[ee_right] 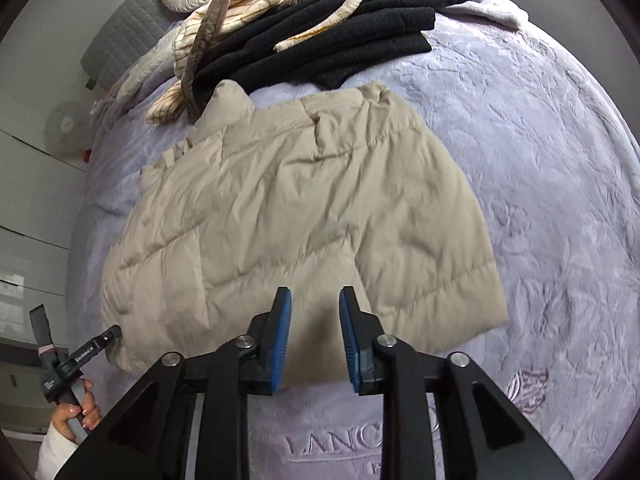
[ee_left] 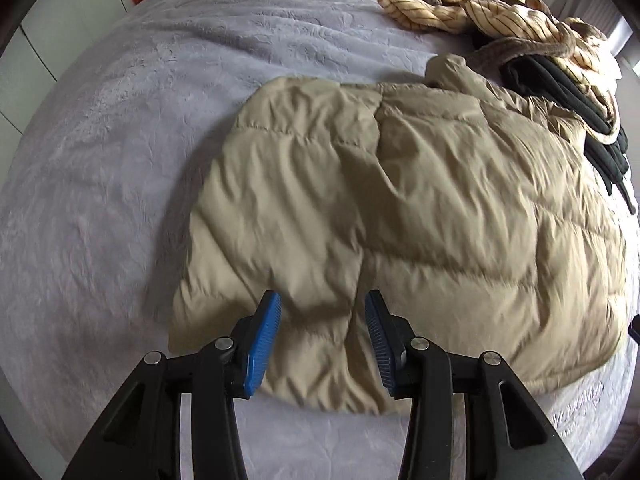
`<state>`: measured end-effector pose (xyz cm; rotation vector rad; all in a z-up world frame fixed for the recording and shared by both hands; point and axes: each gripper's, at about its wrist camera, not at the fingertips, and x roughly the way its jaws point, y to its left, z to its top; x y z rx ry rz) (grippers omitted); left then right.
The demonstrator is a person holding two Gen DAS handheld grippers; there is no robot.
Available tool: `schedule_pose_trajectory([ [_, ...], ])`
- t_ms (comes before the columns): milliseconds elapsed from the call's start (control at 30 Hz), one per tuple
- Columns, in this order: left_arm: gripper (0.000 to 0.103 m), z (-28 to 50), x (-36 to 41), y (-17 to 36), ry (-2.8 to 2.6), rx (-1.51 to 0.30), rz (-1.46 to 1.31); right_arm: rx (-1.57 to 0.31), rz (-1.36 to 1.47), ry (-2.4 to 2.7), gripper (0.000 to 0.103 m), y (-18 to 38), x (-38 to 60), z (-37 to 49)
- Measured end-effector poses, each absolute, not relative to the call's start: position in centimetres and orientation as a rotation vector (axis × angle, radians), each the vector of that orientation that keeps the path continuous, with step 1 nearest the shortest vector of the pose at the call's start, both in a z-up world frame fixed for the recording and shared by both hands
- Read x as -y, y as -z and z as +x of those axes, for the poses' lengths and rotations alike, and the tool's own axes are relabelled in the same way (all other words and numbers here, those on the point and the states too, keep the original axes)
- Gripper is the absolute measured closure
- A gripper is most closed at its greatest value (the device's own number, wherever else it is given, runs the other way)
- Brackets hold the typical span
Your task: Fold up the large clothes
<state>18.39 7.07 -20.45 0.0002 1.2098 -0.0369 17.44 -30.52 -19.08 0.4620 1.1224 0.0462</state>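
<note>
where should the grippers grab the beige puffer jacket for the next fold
Probably at the near hem of the beige puffer jacket, one corner per gripper, coming from above on the near side. It lies flat on the lilac blanket with that edge free, while the far collar end sits next to the black garment. The left gripper and right gripper are both open above that edge.

A bed covered by a lilac plush blanket (ee_right: 540,168) (embossed with lettering near the front edge) carries a beige puffer jacket (ee_right: 288,216) lying flat, with a black fleece (ee_right: 360,28) and a striped cream garment (ee_left: 500,12) heaped behind it.
</note>
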Motion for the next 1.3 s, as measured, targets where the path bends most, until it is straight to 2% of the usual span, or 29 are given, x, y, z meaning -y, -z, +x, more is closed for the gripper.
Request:
schedule_pose_trajectory([
  [67, 0.053, 17.7, -7.0, 20.3, 0.042, -1.214, -0.005, -1.137, 0.472, -0.046, 0.071, 19.4, 30.1, 16.5],
  [100, 0.043, 17.3, -7.0, 20.2, 0.042, -1.217, -0.011, -1.147, 0.483, -0.047, 0.07, 19.6, 30.0, 16.2],
  [133, 0.018, 17.0, -7.1, 20.0, 0.037, -1.212, -0.016, -1.153, 0.495, -0.044, 0.07, 19.7, 29.9, 15.8],
  [167, 0.009, 16.5, -7.2, 19.6, 0.026, -1.186, -0.017, -1.157, 0.501, -0.043, 0.069, 19.9, 29.9, 15.6],
  [367, 0.009, 14.9, -7.6, 19.2, 0.016, -1.182, -0.018, -1.174, 0.523, -0.041, 0.054, 20.3, 29.3, 14.4],
  [467, 0.008, 14.1, -7.5, 19.3, 0.008, -1.188, 0.007, -1.182, 0.54, -0.055, 0.033, 20.5, 29.0, 14.0],
  [500, 0.008, 13.8, -7.5, 19.2, 0.005, -1.19, 0.017, -1.179, 0.547, -0.057, 0.022, 20.6, 28.9, 13.8],
  [600, 0.009, 13.2, -7.3, 19.5, 0.0, -1.192, 0.056, -1.162, 0.568, -0.053, 0.017, 20.8, 28.8, 13.2],
  [633, 0.009, 12.9, -7.4, 19.6, -0.001, -1.195, 0.052, -1.163, 0.58, -0.053, 0.008, 21.0, 28.8, 13.1],
  [700, 0.009, 12.8, -7.8, 20.0, 0.003, -1.21, 0.025, -1.167, 0.622, -0.067, 0.0, 21.6, 28.9, 12.9],
  [967, 0.009, 12.3, -10.8, 22.9, 0.087, -1.318, -0.205, -1.204, 0.825, -0.133, 0.0, 24.4, 29.3, 12.1],
  [1167, 0.009, 13.2, -13.8, 25.0, 0.158, -1.315, -0.489, -1.15, 0.949, -0.146, 0.0, 25.5, 30.8, 12.9],
  [1300, 0.009, 14.4, -15.0, 26.6, 0.182, -1.301, -0.563, -1.122, 1.07, -0.16, 0.0, 27.2, 31.8, 14.0],
])
